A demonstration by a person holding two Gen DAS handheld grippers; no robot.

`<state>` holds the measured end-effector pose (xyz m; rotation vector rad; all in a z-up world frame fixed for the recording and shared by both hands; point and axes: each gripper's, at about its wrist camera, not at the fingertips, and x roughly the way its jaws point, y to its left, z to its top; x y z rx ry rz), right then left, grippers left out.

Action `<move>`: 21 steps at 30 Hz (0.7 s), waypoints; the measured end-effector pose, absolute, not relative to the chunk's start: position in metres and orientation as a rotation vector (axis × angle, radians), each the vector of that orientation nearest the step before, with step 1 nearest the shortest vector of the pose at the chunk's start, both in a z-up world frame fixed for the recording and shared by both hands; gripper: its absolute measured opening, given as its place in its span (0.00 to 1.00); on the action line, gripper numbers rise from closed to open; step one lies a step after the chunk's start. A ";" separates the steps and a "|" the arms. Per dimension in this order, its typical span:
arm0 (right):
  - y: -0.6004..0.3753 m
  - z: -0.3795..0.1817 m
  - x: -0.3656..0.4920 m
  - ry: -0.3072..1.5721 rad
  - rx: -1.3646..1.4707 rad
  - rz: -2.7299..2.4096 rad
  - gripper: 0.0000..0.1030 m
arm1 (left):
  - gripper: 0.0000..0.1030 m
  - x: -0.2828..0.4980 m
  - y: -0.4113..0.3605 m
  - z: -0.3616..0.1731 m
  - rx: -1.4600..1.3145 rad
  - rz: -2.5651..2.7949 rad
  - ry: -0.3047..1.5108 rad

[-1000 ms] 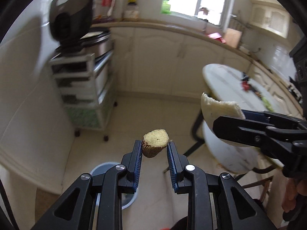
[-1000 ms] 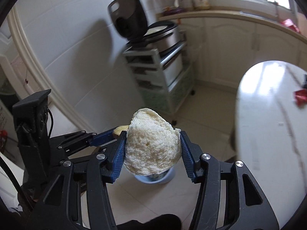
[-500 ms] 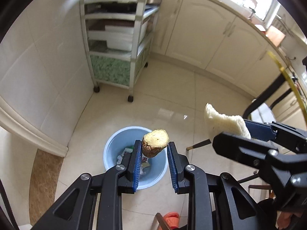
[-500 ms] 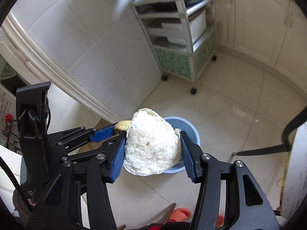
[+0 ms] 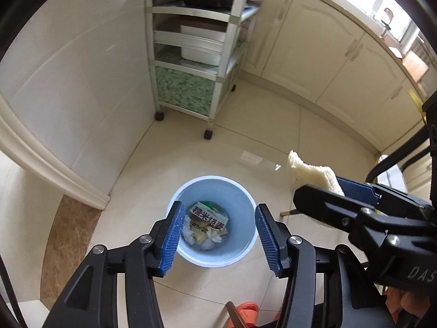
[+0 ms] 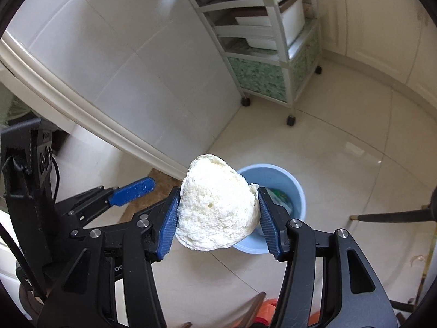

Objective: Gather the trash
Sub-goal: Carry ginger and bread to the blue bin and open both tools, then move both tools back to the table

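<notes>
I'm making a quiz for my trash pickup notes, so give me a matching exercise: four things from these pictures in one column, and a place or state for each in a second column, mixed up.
Things:
1. left gripper
2. right gripper
3. bin
4. shelf cart

Places or states:
A. on wheels, against the tiled wall
B. jaws opening, nothing between them
C. clamped on a piece of white bread
D. on the floor, wrappers inside

Pairs: 1-B, 2-C, 3-D, 4-A
</notes>
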<state>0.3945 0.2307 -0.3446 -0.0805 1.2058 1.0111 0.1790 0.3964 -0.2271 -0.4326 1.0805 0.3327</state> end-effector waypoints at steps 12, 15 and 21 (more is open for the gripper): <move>0.185 -0.273 0.383 1.038 -0.023 0.980 0.81 | 0.49 0.146 0.347 -0.157 -0.372 0.343 0.965; 0.153 -0.240 0.377 0.961 -0.017 0.938 0.81 | 0.53 0.140 0.320 -0.125 -0.335 0.318 0.896; 0.058 -0.167 0.362 0.774 0.017 0.851 0.91 | 0.64 0.139 0.243 -0.064 -0.232 0.219 0.759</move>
